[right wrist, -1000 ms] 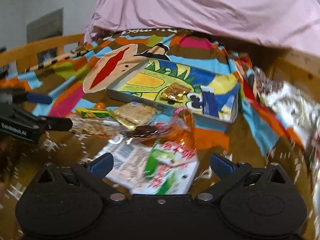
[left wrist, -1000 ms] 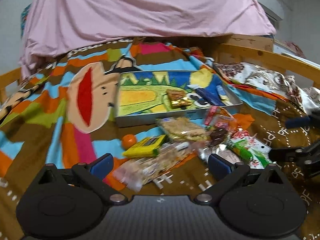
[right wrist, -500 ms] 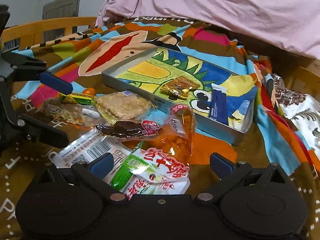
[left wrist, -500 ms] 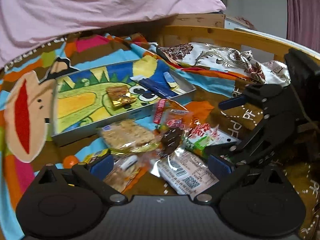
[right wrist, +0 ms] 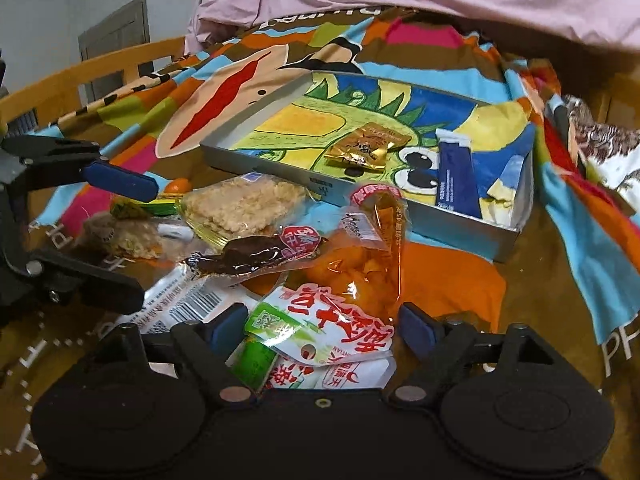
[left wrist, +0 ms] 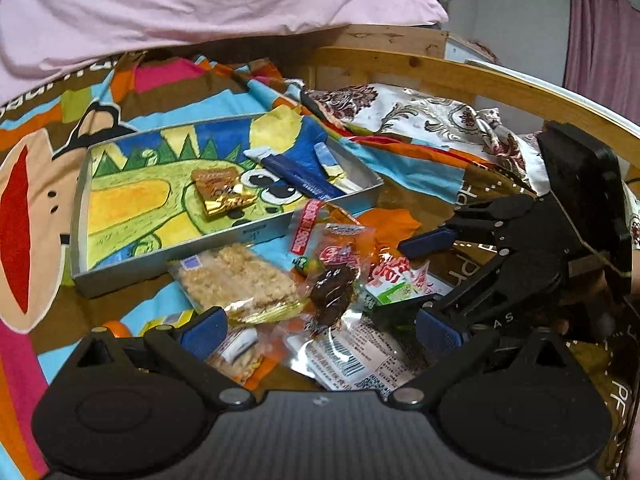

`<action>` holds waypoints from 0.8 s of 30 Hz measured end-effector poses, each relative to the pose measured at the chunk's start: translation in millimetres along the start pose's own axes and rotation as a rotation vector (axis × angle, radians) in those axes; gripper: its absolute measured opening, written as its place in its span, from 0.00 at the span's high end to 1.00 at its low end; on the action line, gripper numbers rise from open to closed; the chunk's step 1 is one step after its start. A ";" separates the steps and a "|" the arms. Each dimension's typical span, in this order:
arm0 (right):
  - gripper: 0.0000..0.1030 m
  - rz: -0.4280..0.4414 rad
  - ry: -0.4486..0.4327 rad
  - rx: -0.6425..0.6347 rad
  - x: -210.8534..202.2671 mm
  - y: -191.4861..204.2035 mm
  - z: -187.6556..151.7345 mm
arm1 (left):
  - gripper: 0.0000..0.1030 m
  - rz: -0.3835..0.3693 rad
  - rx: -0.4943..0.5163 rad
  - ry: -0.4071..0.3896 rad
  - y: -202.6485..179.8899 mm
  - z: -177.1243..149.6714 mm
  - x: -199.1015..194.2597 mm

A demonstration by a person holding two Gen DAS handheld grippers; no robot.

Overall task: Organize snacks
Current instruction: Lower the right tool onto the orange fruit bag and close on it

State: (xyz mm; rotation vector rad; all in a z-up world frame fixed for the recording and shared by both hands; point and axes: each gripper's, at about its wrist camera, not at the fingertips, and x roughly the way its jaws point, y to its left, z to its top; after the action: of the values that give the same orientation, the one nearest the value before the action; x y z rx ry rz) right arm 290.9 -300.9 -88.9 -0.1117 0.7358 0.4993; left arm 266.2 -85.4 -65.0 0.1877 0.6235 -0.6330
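Observation:
A silver tin tray [left wrist: 224, 236] [right wrist: 256, 160] with a cartoon lining holds a gold packet [left wrist: 222, 192] [right wrist: 368, 146] and a blue stick packet [left wrist: 300, 176] [right wrist: 456, 176]. In front of it lies a heap of snacks: a rice-cracker packet [left wrist: 240, 280] [right wrist: 244, 204], a dark brown packet [left wrist: 332, 292] [right wrist: 248, 256], an orange clear packet [right wrist: 360, 264] and a white barcode packet [left wrist: 356, 360]. My right gripper [right wrist: 320, 330] [left wrist: 416, 276] is closing, with a red-white-green packet [right wrist: 332, 328] between its jaws. My left gripper [left wrist: 320, 336] [right wrist: 116, 236] stands open over the heap's left side, holding nothing.
Everything lies on a colourful cartoon blanket [left wrist: 40, 200]. A pink cover [left wrist: 200, 0] hangs behind, and a wooden bed rail [left wrist: 480, 80] and a floral cloth [left wrist: 420, 120] sit on the right. A small orange ball [left wrist: 116, 328] and a yellow packet [right wrist: 140, 206] lie at the heap's left.
Both grippers came in closer to the heap and to each other. The right jaws narrowed around the red-white-green packet. The left view swung right, so the right gripper now fills its right side.

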 end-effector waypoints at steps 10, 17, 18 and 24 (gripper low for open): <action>0.21 0.023 0.011 0.026 -0.1 -7.5 5.0 | 0.01 -0.003 0.070 0.023 -11.1 6.9 7.6; 0.33 0.021 0.042 -0.015 -3.6 -11.8 12.4 | 0.01 0.002 0.103 0.036 -13.0 11.2 5.3; 0.37 0.023 0.045 -0.024 -6.5 -12.8 14.1 | 0.01 0.002 0.105 0.036 -13.9 12.0 6.1; 0.49 0.055 0.092 -0.044 -24.9 -26.9 15.7 | 0.01 -0.028 0.159 0.058 -25.2 18.7 21.4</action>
State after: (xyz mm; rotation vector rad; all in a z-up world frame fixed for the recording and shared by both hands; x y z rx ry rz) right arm 297.6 -330.2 -62.7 -0.1563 0.8194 0.5653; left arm 273.5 -122.6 -62.3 0.3476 0.6327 -0.7072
